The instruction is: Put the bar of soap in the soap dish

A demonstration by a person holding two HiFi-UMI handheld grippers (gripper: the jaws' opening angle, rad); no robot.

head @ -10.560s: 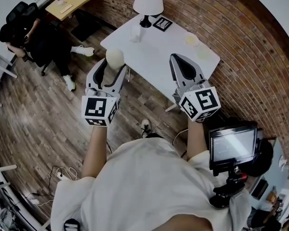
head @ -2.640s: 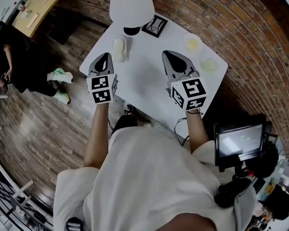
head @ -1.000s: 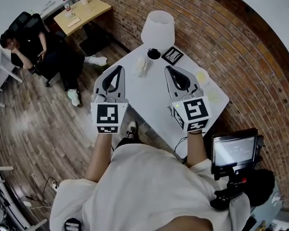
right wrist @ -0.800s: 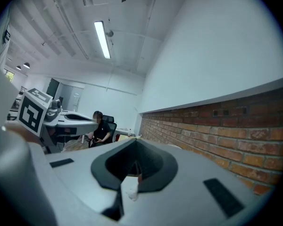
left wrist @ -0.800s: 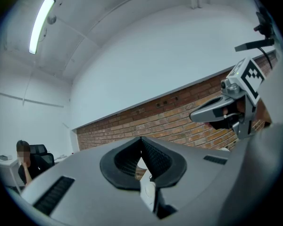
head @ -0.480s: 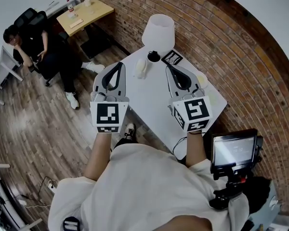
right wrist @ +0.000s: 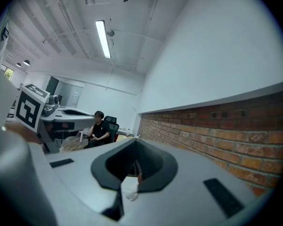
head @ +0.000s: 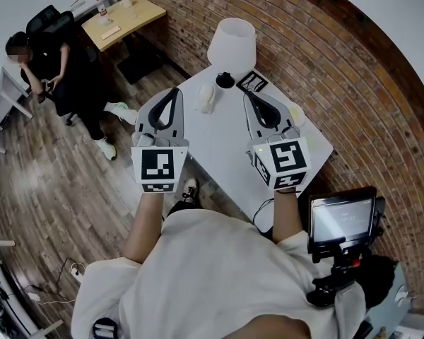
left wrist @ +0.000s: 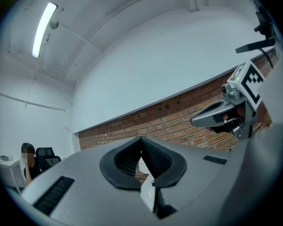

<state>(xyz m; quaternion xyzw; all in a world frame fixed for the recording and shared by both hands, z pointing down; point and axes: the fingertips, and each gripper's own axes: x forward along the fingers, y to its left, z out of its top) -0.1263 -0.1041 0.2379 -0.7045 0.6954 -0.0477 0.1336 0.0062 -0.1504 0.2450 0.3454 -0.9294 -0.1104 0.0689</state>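
Observation:
In the head view a white table (head: 219, 147) stands against a brick wall. A cream, soap-coloured object (head: 206, 99) sits near the lamp, between the two grippers' tips. A pale round edge (head: 297, 111) shows past the right gripper; I cannot tell if it is the soap dish. My left gripper (head: 174, 92) hovers over the table's left edge, shut and empty. My right gripper (head: 249, 97) hangs over the middle of the table, jaws together with nothing between them. Both gripper views look level at the wall and ceiling: left gripper (left wrist: 141, 141), right gripper (right wrist: 134, 163).
A white lamp (head: 231, 42) and a black-and-white patterned square (head: 253, 82) stand at the table's far end. A person (head: 53, 69) sits in a chair at the far left, by a wooden desk (head: 124, 16). A screen on a stand (head: 341, 219) is at my right.
Both grippers keep their places over the table and stay shut. The view has shifted slightly, and the seated person's legs have moved.

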